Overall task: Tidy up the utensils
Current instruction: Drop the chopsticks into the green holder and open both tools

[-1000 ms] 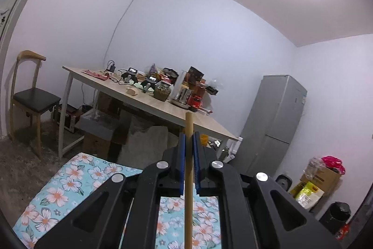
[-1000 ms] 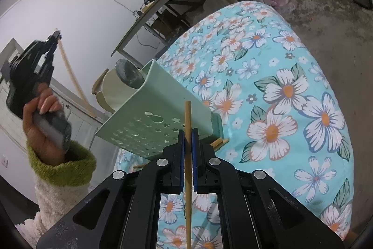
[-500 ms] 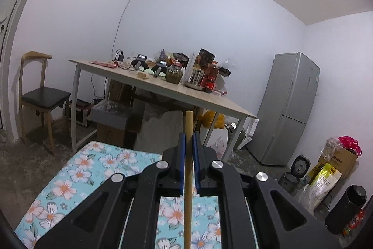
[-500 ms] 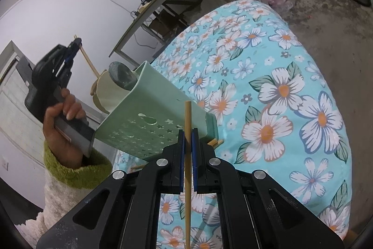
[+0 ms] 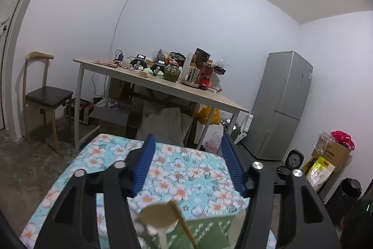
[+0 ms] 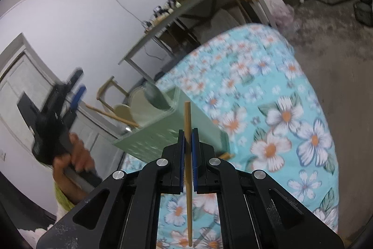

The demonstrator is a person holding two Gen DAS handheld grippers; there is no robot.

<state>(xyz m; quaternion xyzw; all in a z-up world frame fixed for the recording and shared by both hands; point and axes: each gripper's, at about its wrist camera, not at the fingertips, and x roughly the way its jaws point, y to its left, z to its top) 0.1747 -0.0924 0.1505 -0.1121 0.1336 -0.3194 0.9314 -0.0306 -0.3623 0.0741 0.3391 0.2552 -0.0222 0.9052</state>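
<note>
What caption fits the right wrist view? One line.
Right tongs gripping a chopstick near the green utensil holder on a floral cloth.

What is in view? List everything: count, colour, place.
holder: one, green, on the floral cloth
floral cloth: one, turquoise, under the holder
held chopstick: one, wooden, in the right gripper
loose chopstick: one, wooden, leaning out of the holder
spoon: one, pale wood, in the holder
ladle: one, dark, in the holder
table: one, light wood, behind
chair: one, wooden, far left
fridge: one, grey, far right
left gripper: one, black, above the holder, opening, empty
right gripper: one, black, shut on the held chopstick
</note>
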